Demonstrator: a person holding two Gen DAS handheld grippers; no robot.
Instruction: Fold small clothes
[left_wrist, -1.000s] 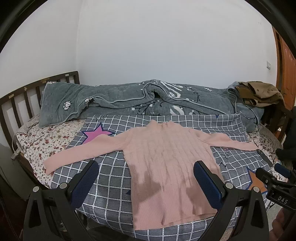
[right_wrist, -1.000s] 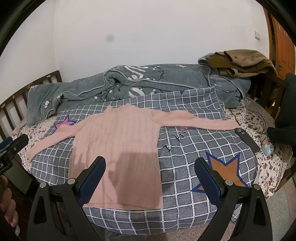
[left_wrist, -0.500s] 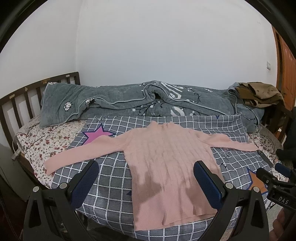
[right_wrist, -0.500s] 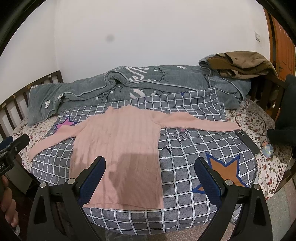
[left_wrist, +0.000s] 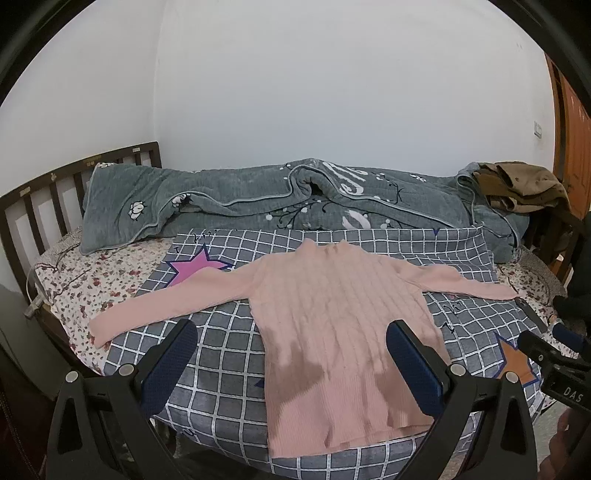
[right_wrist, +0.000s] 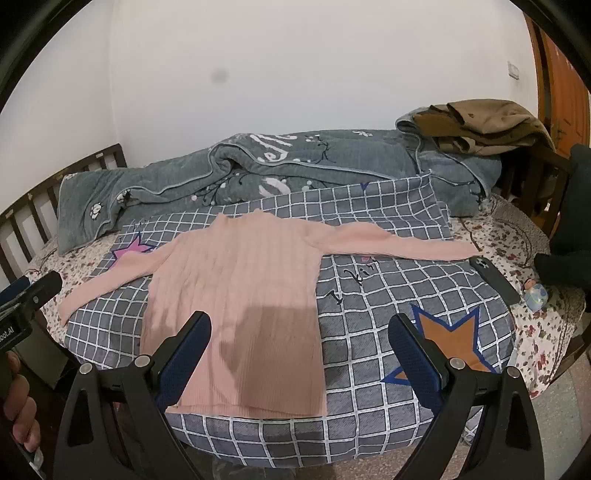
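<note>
A pink ribbed knit sweater (left_wrist: 340, 325) lies flat and face up on a grey quilt with a white grid and star prints (left_wrist: 229, 354), which covers the near part of a bed with a dark wooden slatted headboard (left_wrist: 40, 199); no container is in view. The left gripper (left_wrist: 291, 362) hovers above the near edge of the bed, its blue-padded fingers (left_wrist: 170, 365) spread wide and holding nothing. The sweater's body and hem lie ahead of it, between the fingers, the left sleeve stretched out to the left beyond them. The right gripper (right_wrist: 301, 350) is likewise wide apart and empty, touching no cloth. The sweater's hem lies just ahead of its left finger (right_wrist: 188, 350), and the right sleeve reaches far ahead to the right, ending near a dark phone (right_wrist: 495, 278) on the quilt.
</note>
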